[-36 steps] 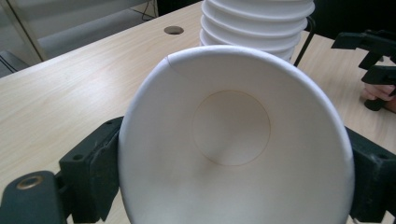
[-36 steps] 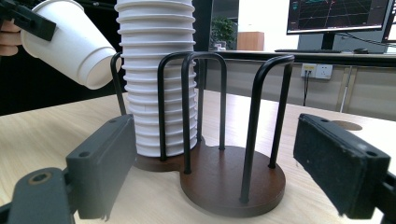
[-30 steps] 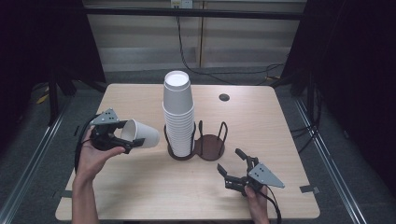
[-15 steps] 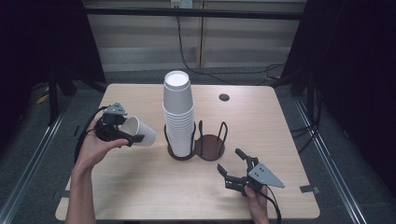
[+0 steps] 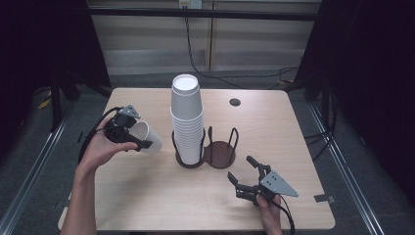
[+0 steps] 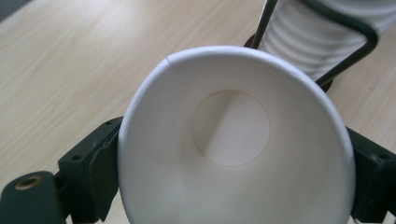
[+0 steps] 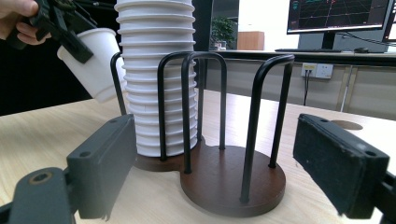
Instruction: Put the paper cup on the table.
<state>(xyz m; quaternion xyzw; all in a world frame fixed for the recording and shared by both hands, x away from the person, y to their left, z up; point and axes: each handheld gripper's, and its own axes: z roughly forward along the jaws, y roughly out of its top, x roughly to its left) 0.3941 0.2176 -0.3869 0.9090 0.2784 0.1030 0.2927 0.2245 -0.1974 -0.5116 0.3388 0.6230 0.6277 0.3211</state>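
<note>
One white paper cup (image 5: 145, 138) is clamped between the jaws of the left gripper (image 5: 128, 133), held tilted above the left part of the table (image 5: 147, 205), with its mouth turned toward the gripper's camera and its base pointed toward the cup stack (image 5: 187, 122). In the left gripper view the cup (image 6: 233, 154) is seen from its open end, pressed on both sides by the black jaws; its round bottom is visible inside. The cup is held just beside the stack and apart from it.

The stack of white cups is seated upright in the left ring of a dark two-place wire holder (image 5: 215, 152) near the table's centre. The holder's right place (image 7: 233, 179) is seen bare in the right gripper view.

The right gripper (image 5: 249, 178) is rested low at the table's near right, jaws spread apart and nothing between them, pointed toward the holder. A small dark round hole (image 5: 235, 102) is noted in the table's far part.
</note>
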